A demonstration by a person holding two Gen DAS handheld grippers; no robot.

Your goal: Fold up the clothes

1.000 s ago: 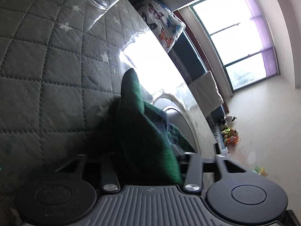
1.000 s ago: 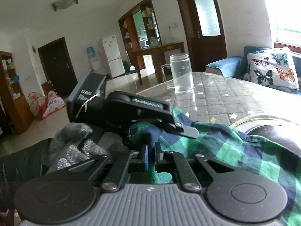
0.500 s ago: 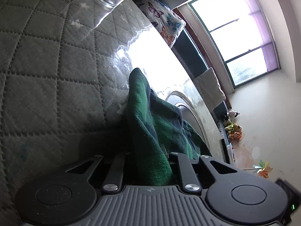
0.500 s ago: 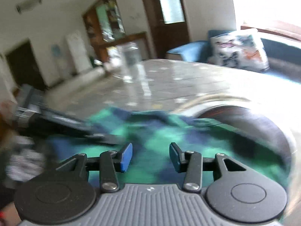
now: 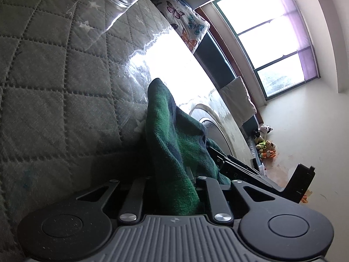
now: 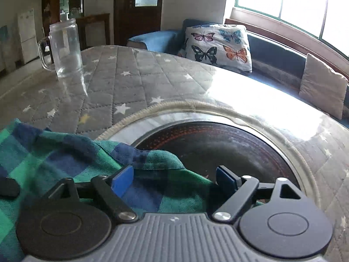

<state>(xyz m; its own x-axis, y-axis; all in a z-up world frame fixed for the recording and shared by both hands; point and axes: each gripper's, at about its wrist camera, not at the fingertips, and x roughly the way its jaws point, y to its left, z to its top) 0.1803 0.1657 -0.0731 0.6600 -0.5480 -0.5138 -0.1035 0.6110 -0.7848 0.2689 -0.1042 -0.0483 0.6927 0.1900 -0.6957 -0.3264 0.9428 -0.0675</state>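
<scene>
A green and blue checked garment (image 6: 54, 159) lies on the quilted grey table cover (image 6: 135, 80), its edge reaching over a dark round inset (image 6: 218, 144) in the table. In the left wrist view a bunched fold of the garment (image 5: 172, 152) rises between the fingers, and my left gripper (image 5: 174, 181) is shut on it. My right gripper (image 6: 174, 178) hovers over the cloth's edge with its blue pads (image 6: 122, 180) wide apart and its jaws still opening; cloth lies under them, but the pads do not press on it. The other gripper's black body (image 5: 250, 170) shows to the right in the left wrist view.
A clear glass mug (image 6: 65, 48) stands at the far left of the table. Beyond the far table edge a blue sofa holds a butterfly cushion (image 6: 218, 45) and a beige cushion (image 6: 322, 85) under a bright window. Soft toys (image 5: 265, 144) sit on the floor.
The right gripper let go of the cloth, its jaws spread wide, and it swung right and down over the dark inset. The left gripper closed tighter on its fold and stayed in place.
</scene>
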